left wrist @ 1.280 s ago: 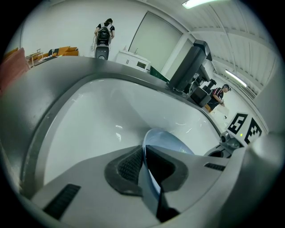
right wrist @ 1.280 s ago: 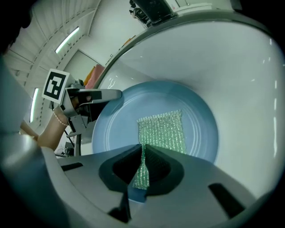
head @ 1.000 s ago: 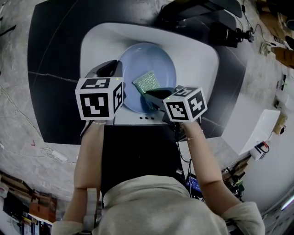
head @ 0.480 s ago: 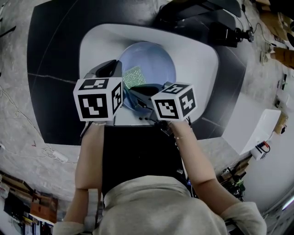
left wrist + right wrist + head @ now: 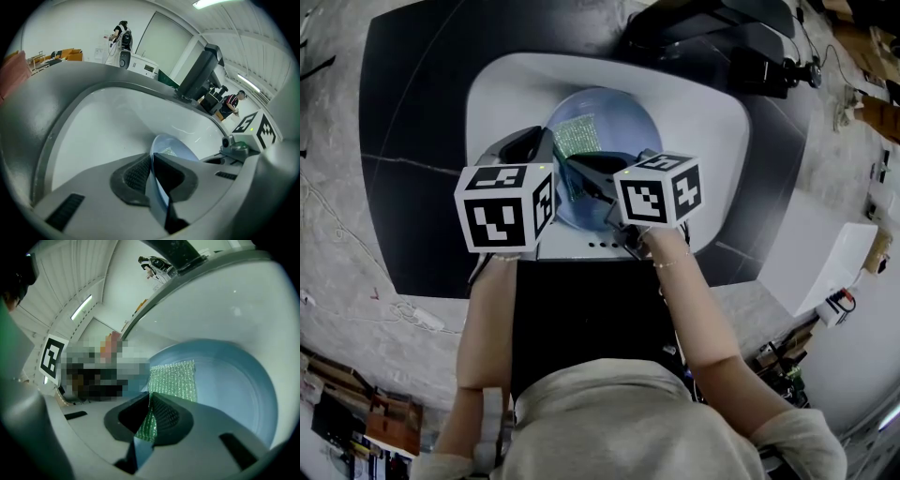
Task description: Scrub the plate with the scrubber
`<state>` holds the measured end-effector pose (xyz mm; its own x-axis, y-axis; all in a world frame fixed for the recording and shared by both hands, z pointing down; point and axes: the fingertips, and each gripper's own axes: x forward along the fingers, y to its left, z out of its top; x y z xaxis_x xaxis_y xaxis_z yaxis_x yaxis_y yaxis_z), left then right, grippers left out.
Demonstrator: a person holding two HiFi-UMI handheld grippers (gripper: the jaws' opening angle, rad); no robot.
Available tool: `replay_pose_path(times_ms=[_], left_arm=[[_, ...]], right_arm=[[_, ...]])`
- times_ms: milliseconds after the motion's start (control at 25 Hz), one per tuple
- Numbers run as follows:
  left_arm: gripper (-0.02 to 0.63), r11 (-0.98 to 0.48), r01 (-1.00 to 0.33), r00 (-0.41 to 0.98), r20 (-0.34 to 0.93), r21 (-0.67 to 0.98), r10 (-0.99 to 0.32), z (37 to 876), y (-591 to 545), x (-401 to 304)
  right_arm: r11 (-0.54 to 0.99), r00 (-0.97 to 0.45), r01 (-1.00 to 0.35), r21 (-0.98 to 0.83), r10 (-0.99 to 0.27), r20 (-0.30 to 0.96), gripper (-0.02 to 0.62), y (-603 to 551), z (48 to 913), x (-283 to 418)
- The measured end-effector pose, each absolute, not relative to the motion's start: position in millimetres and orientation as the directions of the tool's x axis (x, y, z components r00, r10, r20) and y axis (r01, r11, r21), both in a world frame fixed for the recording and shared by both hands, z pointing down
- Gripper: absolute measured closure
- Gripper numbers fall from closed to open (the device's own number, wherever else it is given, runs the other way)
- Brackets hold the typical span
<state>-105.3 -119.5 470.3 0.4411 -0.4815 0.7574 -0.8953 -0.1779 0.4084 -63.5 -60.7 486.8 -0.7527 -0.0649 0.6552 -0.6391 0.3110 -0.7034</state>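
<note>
Plate (image 5: 225, 376), pale blue, sits tilted in a white sink (image 5: 703, 112) set into a dark counter (image 5: 403, 150). The left gripper (image 5: 152, 173) is closed tight on the plate's near left rim, steadying it. The right gripper (image 5: 150, 408) is clamped on the near edge of a green mesh scrubber (image 5: 173, 378), which lies flat against the plate's left inner face. Scrubbing appears under way. The next stroke likely calls for sweeping the scrubber across to the uncovered right side while keeping it pressed down and the rim held firm. No brand or readable writing shows, only black-and-white square patterns on the gripper cubes (image 5: 504, 208).
</note>
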Motion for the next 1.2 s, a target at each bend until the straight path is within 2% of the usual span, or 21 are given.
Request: replay_pose_path(times_ms=[480,880,1200], left_arm=[[0.568,-0.187,-0.892,0.448,0.757,0.411,-0.476,471.3,-119.2,-107.0],[0.568,-0.174,-0.895,0.441,0.76,0.41,-0.478,472.2,-119.3,-104.6],[0.569,-0.179,-0.9,0.432,0.761,0.398,-0.484,473.5,-122.7,-107.4]], right_arm=[[0.317,-0.697,-0.697,-0.643,-0.089,0.711,0.558,-87.9,504.0,-32.9],[0.304,-0.641,-0.741,-0.599,-0.05,0.766,0.558,-68.8,512.6,7.7],[0.265,-0.643,-0.742,-0.616,-0.018,0.766,0.558,-41.8,507.9,6.4]])
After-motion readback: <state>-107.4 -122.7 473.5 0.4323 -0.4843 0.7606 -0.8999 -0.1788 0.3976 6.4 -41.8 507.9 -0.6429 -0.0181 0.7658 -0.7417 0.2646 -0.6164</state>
